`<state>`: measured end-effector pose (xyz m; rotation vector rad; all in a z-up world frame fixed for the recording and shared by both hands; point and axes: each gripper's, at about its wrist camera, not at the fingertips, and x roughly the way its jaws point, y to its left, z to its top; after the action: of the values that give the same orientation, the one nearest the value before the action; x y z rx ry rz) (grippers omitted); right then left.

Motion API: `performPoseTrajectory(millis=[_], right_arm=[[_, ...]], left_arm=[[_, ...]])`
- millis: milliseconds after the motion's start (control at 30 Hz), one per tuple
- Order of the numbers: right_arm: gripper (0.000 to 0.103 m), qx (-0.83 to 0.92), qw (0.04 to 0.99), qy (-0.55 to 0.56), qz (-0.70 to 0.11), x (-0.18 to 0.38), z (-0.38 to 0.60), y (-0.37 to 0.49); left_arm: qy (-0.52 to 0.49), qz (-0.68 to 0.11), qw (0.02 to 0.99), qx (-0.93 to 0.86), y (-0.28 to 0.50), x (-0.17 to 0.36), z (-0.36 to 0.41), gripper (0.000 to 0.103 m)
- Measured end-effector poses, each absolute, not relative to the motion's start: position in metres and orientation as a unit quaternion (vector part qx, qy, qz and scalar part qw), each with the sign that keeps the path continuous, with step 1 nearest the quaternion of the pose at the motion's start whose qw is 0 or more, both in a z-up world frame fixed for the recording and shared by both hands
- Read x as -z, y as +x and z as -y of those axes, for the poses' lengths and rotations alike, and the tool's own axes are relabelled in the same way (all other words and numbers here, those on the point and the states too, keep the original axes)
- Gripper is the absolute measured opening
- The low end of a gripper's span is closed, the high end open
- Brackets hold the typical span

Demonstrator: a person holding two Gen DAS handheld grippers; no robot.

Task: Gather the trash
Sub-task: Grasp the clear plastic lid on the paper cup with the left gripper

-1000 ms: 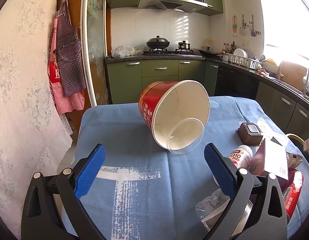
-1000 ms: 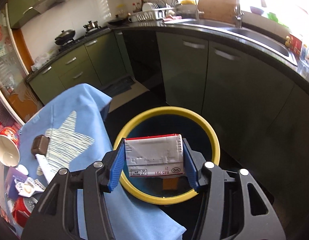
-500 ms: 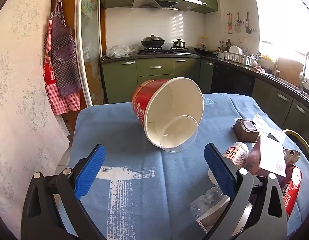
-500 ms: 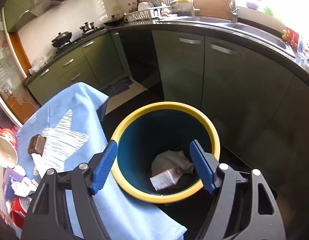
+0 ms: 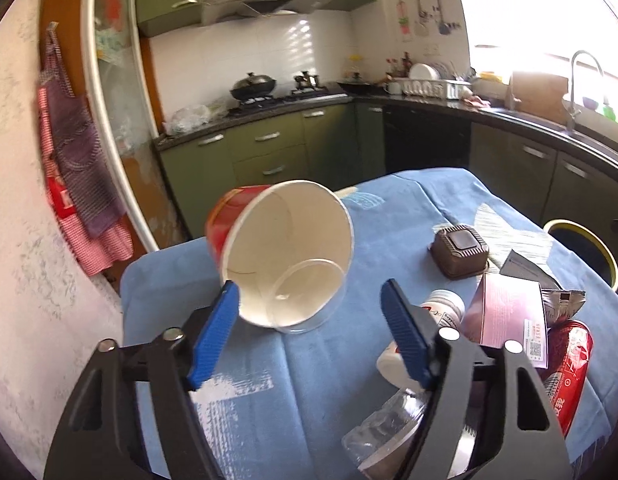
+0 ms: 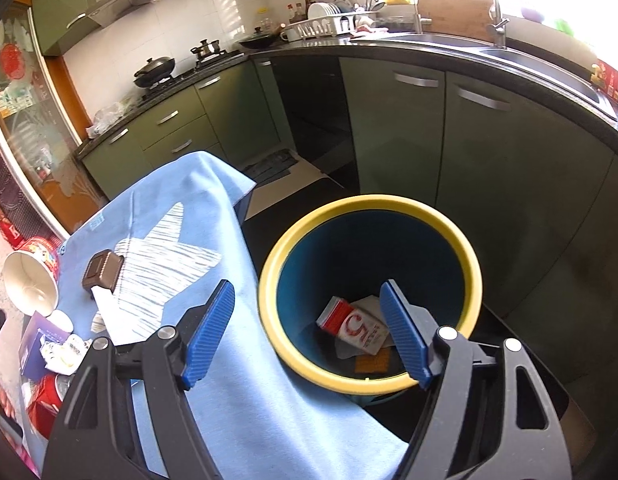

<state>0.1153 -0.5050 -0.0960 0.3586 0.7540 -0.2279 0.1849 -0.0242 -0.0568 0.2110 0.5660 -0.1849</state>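
As the left tool closes around it, a tipped red paper bowl lies near the desk's far left corner, pads not yet pressing.

Light and crushable, the bowl with a clear lid at its mouth looks best pinched across the rim. Only the right wrist view shows the right tool, open and empty, over the yellow-rimmed bin beside the desk, a carton lying inside.

bare cloth lies open before the tipped cup; trash pile crowds its right.
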Motion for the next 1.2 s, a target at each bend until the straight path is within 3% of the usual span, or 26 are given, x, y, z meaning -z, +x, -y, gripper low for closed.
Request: performPoseTrajectory(millis=[100,300,1000,1200], right_arm=[[0.071,0.1,0.91,0.174,-0.363,0.095,0.501,0.115],[0.071,0.085,0.914,0.171,-0.359,0.09,0.493,0.117],[0.071,0.065,0.917,0.166,-0.356,0.083,0.479,0.123],[0.071,0.06,0.917,0.167,-0.358,0.084,0.479,0.124]], left_arm=[[0.103,-0.294,0.944,0.105,0.2,0.059,0.026,0.056],[0.127,-0.315,0.935,0.107,0.227,0.076,0.03,0.047],[0.186,-0.323,0.925,0.07,0.271,0.108,0.039,0.039],[0.195,-0.316,0.926,0.06,0.275,0.105,0.043,0.009]])
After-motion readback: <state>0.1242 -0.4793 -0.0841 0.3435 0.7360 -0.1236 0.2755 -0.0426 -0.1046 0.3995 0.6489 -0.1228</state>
